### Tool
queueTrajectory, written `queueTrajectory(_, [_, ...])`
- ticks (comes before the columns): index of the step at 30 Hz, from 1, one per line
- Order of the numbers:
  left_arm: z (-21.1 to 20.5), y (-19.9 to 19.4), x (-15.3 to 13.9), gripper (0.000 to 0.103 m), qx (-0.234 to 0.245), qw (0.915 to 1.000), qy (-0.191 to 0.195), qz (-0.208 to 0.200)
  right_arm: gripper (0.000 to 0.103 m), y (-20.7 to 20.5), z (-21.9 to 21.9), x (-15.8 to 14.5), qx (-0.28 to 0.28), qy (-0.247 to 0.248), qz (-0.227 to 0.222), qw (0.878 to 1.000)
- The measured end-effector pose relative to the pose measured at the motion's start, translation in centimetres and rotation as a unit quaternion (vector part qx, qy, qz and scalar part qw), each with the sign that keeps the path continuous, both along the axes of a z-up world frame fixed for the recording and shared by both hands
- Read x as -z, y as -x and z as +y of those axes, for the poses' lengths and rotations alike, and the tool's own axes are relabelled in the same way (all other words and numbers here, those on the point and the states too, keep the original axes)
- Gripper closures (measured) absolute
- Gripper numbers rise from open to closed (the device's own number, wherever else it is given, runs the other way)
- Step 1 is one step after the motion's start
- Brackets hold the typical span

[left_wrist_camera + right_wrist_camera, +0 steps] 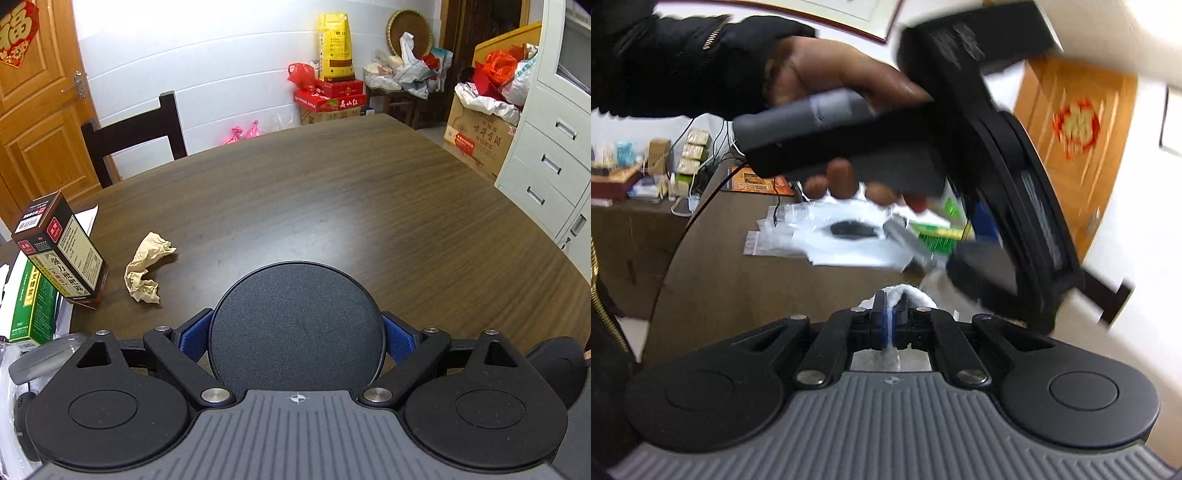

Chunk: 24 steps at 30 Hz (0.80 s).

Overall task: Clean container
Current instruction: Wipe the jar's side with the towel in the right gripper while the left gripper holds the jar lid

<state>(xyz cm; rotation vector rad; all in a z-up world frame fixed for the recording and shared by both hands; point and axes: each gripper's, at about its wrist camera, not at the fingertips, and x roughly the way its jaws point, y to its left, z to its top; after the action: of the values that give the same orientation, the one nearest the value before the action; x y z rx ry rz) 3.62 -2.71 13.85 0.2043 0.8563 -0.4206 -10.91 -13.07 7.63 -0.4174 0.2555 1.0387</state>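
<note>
Black disc point(295, 325) hides left claw point(295, 336) tips.

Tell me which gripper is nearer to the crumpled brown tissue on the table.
Left, as far as the views show. The left gripper, clamped on a round black container, has the crumpled brown tissue just to its left. The right gripper pinches white tissue; no brown tissue in its view.
</note>
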Motion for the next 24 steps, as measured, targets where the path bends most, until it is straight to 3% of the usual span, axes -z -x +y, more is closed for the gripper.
queueTrajectory(5, [0.0, -0.1, 0.3, 0.008, -0.009, 0.9999, 0.009, 0.005, 0.099, -0.8, -1.6, 0.4, 0.029, 0.005, 0.035, 0.999])
queueTrajectory(13, [-0.5, 0.1, 0.4, 0.008, -0.010, 0.9999, 0.003, -0.003, 0.099, -0.9, -2.9, -2.4, 0.038, -0.022, 0.011, 0.999])
queueTrajectory(24, [-0.8, 0.4, 0.5, 0.008, -0.013, 0.9998, 0.001, -0.011, 0.099, -3.2, -3.0, 1.2, 0.062, 0.057, 0.046, 0.995])
